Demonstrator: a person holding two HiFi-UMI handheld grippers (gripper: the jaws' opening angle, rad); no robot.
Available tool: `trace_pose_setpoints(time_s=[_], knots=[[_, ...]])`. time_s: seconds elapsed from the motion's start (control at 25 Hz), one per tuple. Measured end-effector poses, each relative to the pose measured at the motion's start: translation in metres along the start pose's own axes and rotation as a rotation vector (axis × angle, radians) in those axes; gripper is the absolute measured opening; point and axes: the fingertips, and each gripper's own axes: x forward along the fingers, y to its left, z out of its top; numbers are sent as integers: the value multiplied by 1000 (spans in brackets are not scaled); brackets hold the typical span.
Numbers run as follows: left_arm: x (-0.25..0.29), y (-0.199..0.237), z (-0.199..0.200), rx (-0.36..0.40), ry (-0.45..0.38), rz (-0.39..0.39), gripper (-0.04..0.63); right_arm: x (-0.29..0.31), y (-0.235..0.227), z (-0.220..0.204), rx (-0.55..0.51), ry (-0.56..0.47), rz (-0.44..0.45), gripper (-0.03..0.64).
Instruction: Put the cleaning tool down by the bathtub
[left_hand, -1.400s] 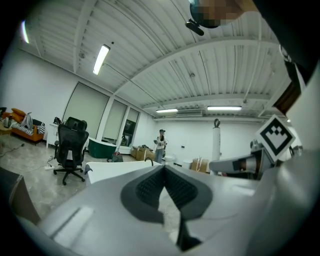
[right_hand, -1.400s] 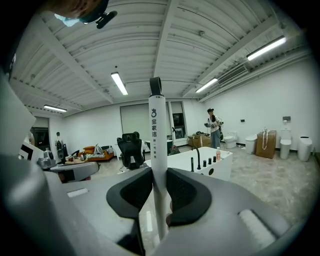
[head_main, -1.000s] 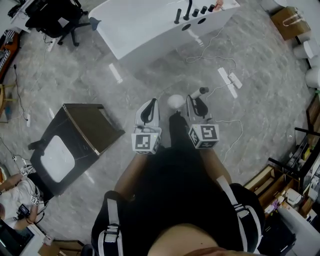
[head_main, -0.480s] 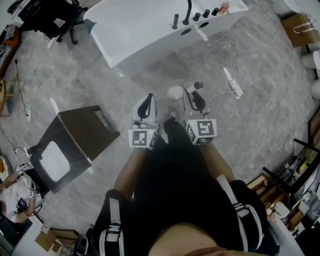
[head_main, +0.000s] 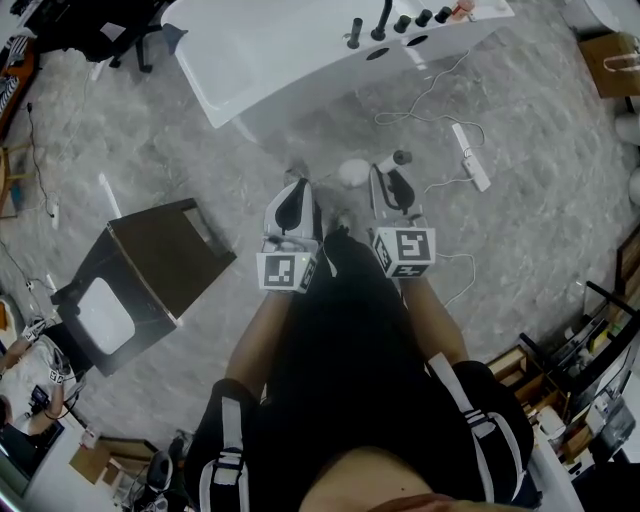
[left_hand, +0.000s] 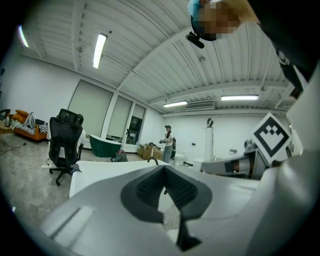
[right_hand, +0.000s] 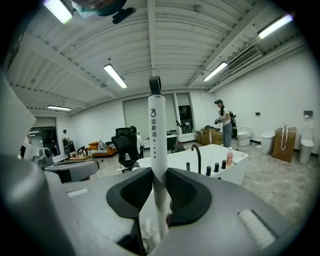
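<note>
Writing first: down the white handle of the cleaning tool (right_hand: 156, 131) runs a small logo and three Chinese characters, 宝家洁 as best I can read them, with a black cap (right_hand: 155, 85) on top, and each gripper's cube shows a black-and-white square marker (head_main: 405, 247). The right gripper (right_hand: 159, 172) has its dark pads clamped on that handle, which stands upright between them. From the head view the capped end (head_main: 401, 158) pokes out just past the right gripper (head_main: 386, 178), and a round white head (head_main: 352, 172) sits between the two grippers, all of it off the floor and just short of the bathtub's near side. Compared with a second ago, the white bathtub (head_main: 280, 60) sits closer to the grippers and its black taps (head_main: 385, 20) are at the top edge; the white power strip (head_main: 470, 170) on the grey floor (head_main: 520, 230) is now level with the right gripper and the dark stand (head_main: 160, 265) has slid up on the left. The left gripper (head_main: 297, 190) rides alongside with its pads (left_hand: 150, 185) brought together at the tips and nothing between them. Both forearms reach forward side by side from the body, grippers parallel, pointing at the tub, cubes facing up. Ahead, the bathtub (right_hand: 235, 167) and an office chair (left_hand: 64, 145).
</note>
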Motion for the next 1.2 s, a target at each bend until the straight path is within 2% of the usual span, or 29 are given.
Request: trace_pose_setpoints(time_s=[0.48,0.84,1.2], knots=[[58,24,-25,4,39,-89,9,53,-19,-16,16,26,-62,89],[93,50,-39,-8,52,-77,9,92,-29,-29,21,48,-84,89],[130,76,-71,-18,77,-103,9,144,-39,-68,37,79,-110,89]])
